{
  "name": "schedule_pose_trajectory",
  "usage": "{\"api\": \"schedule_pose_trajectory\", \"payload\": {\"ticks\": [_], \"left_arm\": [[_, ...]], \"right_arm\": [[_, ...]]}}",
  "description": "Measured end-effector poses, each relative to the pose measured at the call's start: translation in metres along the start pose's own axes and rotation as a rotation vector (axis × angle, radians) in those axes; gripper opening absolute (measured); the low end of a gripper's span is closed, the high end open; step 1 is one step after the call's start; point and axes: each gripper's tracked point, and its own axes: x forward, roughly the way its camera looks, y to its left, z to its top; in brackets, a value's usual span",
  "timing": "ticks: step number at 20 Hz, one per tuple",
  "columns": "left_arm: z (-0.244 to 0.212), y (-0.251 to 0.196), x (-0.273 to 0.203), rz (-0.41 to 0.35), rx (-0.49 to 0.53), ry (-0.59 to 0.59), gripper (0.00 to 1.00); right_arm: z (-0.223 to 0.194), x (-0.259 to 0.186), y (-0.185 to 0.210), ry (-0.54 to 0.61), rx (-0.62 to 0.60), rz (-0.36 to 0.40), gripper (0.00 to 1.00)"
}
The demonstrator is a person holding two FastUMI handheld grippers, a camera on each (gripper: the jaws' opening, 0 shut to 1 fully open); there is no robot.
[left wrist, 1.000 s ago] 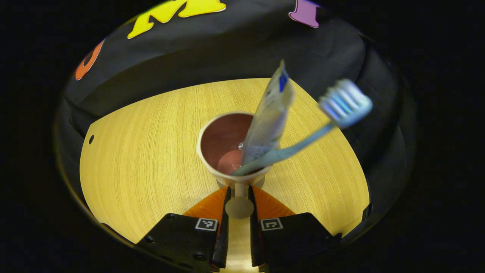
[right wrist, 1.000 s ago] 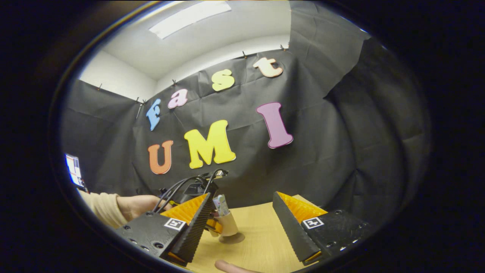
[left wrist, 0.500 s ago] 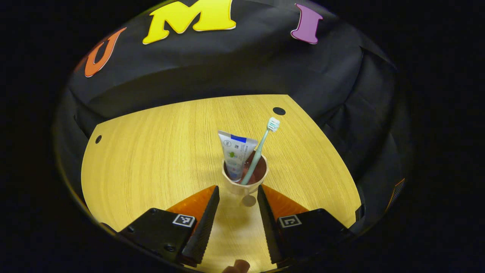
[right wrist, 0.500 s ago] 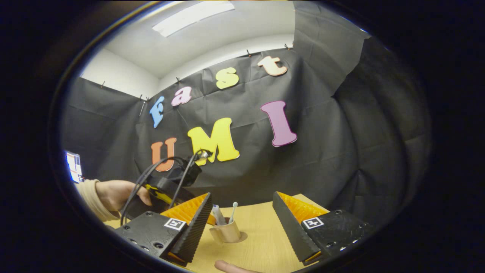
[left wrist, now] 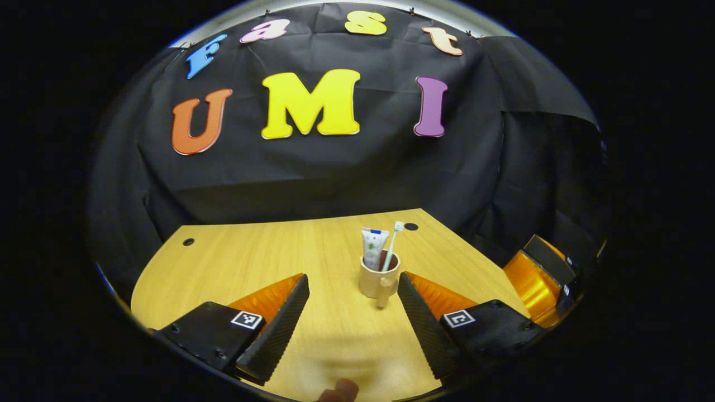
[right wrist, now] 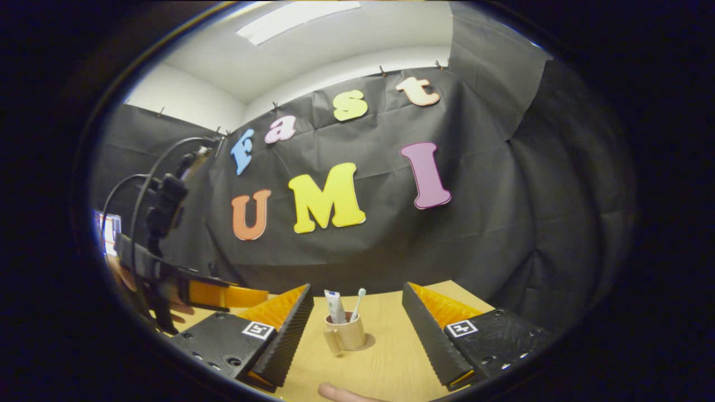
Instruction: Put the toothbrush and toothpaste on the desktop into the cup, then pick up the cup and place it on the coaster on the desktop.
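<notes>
A beige cup (left wrist: 377, 281) stands upright on the wooden desktop (left wrist: 251, 262), its handle turned toward me. The toothpaste tube (left wrist: 373, 249) and the toothbrush (left wrist: 391, 243) stand inside it, brush head up. My left gripper (left wrist: 352, 276) is open, drawn back from the cup, with nothing between its fingers. In the right gripper view the cup (right wrist: 347, 334) rests on a round tan coaster (right wrist: 367, 341), with the toothpaste (right wrist: 334, 306) and toothbrush (right wrist: 357, 301) in it. My right gripper (right wrist: 357, 287) is open and well short of the cup.
The right gripper (left wrist: 537, 279) hangs off the desk's right edge in the left gripper view. The left gripper (right wrist: 209, 293) with its cables is raised at the left in the right gripper view. Two small holes (left wrist: 188, 242) (left wrist: 411, 226) mark the desk's far corners.
My left gripper opened, let go of the cup's handle and drew back and upward. The cup now stands alone on the coaster. The right gripper barely moved.
</notes>
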Motion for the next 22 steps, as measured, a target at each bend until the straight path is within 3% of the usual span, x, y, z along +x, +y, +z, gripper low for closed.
{"api": "schedule_pose_trajectory", "payload": {"ticks": [1,4,11,22], "left_arm": [[0.018,0.004,-0.006,0.05,0.0,-0.032,1.0],[0.007,0.04,-0.005,0.156,-0.016,-0.118,1.0],[-0.012,0.076,-0.032,0.182,-0.069,-0.229,1.0],[-0.018,0.061,-0.022,0.143,-0.071,-0.206,1.0]], "right_arm": [[-0.005,-0.001,0.003,0.027,-0.018,-0.016,0.95],[-0.022,-0.004,0.023,0.098,-0.042,-0.012,0.96],[-0.039,-0.008,0.053,0.123,-0.114,0.015,0.96],[-0.028,-0.011,0.042,0.103,-0.112,-0.02,0.95]]}}
